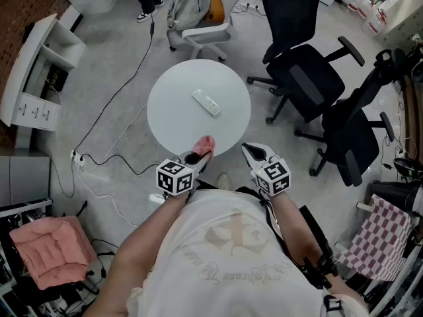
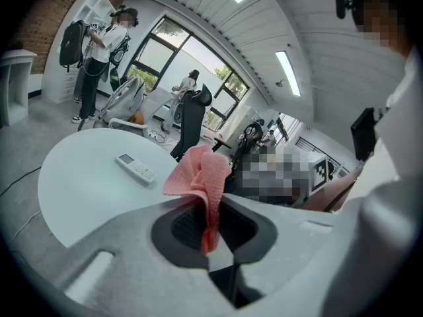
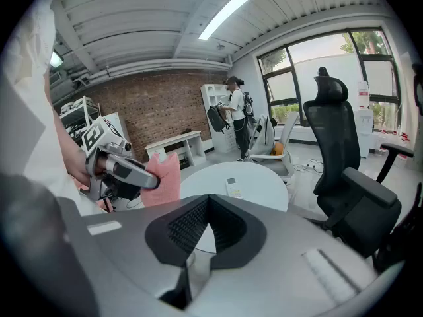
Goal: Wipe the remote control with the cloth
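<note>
Pinching a pink cloth (image 2: 198, 174) between its jaws, the left tongs (image 2: 210, 233) held the fabric by one edge, so that most of it stood up in a crumpled bunch beyond the tips. The right tongs (image 3: 206, 226) were pressed together with nothing between them. From the head view, both were tilted downward just in front of the person's body, at the near edge of a round white table (image 1: 165, 104). The left tongs (image 1: 197, 156) reached a little over the rim, and the right tongs (image 1: 254, 152) hung just beside it. The remote control (image 1: 206, 102) lay flat near the middle of the tabletop, well apart from the cloth (image 1: 206, 142) and from both tools, with nothing touching it. As a judgement, only the first part of the job was done: the cloth was picked up and ready. No wiping had begun. Left to do was carrying the cloth across to the remote, pressing it down and rubbing along its length. The empty right tongs might be needed to steady the remote while this was done.
</note>
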Tool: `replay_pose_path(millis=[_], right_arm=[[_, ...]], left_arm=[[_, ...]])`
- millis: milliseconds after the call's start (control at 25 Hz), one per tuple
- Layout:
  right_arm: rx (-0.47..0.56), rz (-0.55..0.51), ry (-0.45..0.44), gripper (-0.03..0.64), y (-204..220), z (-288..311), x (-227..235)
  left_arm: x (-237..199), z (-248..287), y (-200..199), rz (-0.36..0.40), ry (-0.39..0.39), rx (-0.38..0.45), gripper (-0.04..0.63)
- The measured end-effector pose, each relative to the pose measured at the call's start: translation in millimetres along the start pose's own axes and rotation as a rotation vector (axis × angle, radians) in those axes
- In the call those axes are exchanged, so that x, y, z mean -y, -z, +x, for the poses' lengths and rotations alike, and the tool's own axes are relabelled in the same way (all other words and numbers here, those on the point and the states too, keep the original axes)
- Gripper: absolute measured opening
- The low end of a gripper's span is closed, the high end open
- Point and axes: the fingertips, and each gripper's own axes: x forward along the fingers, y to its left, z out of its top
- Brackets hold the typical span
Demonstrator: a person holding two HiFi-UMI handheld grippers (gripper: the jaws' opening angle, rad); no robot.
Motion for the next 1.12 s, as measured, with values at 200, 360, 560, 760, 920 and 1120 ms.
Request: replay_pose_path(millis=[200, 360, 560, 760, 920, 1120], right_arm=[[-0.012, -0.015, -0.023, 0.006, 4.8, -6.1, -1.9], [-0.016, -0.024, -0.030, 0.008, 3.0, -7.4, 4.5], [-0.006, -0.018, -0.010, 0.008, -4.7, 0.8, 21.3], [-0.018, -0.017, -0.012, 0.008, -11.5, 16.8, 21.5], [-0.039, -0.017, -0.002, 0.008, -14.4, 35.0, 19.2], [-0.061, 0.017, 0.036, 0.008, -14.3, 60.2, 24.2]], left_arm=[[10.4, 4.0, 8.1, -0.011, -0.009, 0.005, 0.023], [10.7, 7.5, 3.5, -0.020, -0.026, 0.021, 0.024], [3.1, 5.4, -9.7, -0.020, -0.048, 0.042, 0.023], [-9.1, -7.9, -13.1, -0.035, -0.070, 0.048, 0.024], [-28.4, -19.0, -18.2, -0.048, -0.072, 0.049, 0.023], [-62.6, -18.3, -30.4, -0.054, -0.055, 0.025, 0.023]])
